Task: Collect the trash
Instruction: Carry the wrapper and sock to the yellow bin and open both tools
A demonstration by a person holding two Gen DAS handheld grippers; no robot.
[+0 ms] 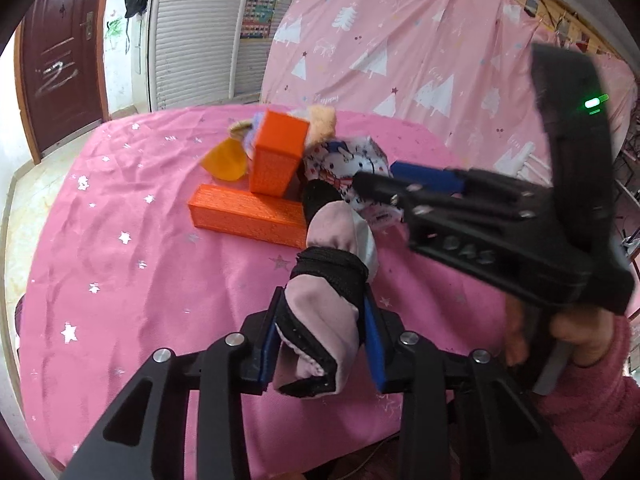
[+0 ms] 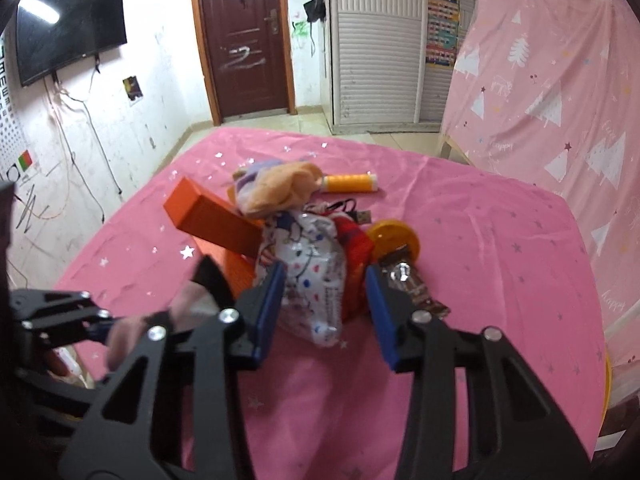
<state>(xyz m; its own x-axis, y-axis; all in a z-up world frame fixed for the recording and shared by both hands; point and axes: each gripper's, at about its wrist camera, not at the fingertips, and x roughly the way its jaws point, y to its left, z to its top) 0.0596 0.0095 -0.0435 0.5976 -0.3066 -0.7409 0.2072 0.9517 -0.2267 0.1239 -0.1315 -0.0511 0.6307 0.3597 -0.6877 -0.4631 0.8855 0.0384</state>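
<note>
A: Pink cloth [image 2: 480,240] covers the table; left gripper [image 1: 320,344] pinches a pink glove [image 1: 320,320], lifted clear.

B: Right gripper [image 2: 326,308], fingers spread, straddles the patterned wrapper [image 2: 308,276] by the orange blocks [image 2: 212,216], probably lining up a grab.

"happy" on pink curtain [image 2: 560,92], scrawled "2" on brown door [image 2: 244,36]

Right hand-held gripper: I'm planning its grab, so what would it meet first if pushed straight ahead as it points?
Most likely the white plastic wrapper with coloured dots, crumpled on the pink tablecloth. It already lies between the open blue fingers of the right hand-held gripper; exact depth is unclear.
</note>
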